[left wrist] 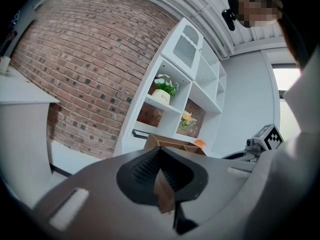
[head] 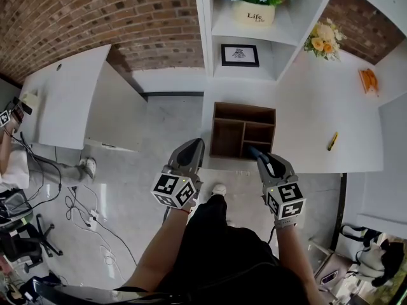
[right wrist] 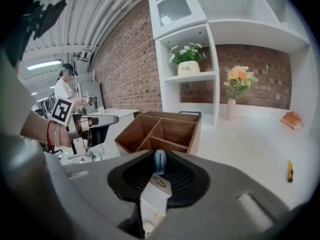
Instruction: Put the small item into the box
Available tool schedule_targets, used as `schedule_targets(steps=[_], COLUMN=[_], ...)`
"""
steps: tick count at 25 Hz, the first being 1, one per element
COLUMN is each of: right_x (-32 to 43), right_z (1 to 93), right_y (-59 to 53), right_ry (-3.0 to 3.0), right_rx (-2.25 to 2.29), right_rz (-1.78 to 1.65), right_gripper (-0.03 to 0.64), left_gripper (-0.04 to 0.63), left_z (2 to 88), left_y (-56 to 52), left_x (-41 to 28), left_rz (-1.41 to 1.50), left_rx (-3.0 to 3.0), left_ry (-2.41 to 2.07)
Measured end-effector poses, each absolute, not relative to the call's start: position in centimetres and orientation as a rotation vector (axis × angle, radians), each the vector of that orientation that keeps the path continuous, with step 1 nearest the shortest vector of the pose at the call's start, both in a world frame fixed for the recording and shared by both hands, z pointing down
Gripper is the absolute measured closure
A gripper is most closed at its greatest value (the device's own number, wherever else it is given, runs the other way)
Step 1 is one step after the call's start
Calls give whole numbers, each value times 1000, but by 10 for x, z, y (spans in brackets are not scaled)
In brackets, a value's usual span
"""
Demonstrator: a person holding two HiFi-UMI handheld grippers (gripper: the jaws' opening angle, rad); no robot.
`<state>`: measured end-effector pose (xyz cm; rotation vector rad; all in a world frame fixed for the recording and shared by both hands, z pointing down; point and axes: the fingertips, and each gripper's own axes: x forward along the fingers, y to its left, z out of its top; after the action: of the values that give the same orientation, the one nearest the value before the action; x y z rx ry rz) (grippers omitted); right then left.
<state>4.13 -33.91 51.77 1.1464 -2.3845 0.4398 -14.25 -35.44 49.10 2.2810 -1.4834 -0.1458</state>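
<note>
Several compartments are seen in the wooden box [head: 243, 131], which lies on the white table [head: 318, 113] with its open side up. In the head view and the right gripper view every compartment that can be seen is bare wood.

At 12 o'clock from the box a white shelf unit [head: 251, 40] is set against the brick wall. A flowerpot [head: 254, 11] stands in one bay and a framed picture [head: 240, 55] in the bay below. At 1 o'clock a vase of flowers [head: 324, 40] stands on the table, with an orange object [head: 368, 80] farther out at 2 o'clock. A yellow pen [head: 332, 141] lies at 3 o'clock, well apart from the box. Cables [head: 82, 215] lie on the floor at 8 o'clock. Nothing is seen between the tongs and the box.

Both tongs are held on the near side of the box, outside it. The left gripper [head: 191, 150] is at 7 o'clock, off the table edge. Its jaws are closed on a small brown piece [left wrist: 164, 194], which is gripped between the ribbed pads. The right gripper [head: 259, 152] is at 5 o'clock, with its tip just beside the box's near wall. Its jaws are clamped on a small white item [right wrist: 159, 185], whose blue-grey end [right wrist: 159, 161] sticks out past the fingertips towards the box.
</note>
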Motion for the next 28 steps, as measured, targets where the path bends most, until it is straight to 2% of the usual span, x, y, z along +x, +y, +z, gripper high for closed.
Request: schedule_targets(steps=[28], right_x=[27], right_z=[532], right_y=[-346], right_ry=[-2317], right_rx=[1020], right_rz=[366], right_gripper=[540], left_gripper=[592], left_z=[500], left_y=[-368], left_x=[-139], left_rz=[-125], left_rx=[2260], left_ry=[-1488])
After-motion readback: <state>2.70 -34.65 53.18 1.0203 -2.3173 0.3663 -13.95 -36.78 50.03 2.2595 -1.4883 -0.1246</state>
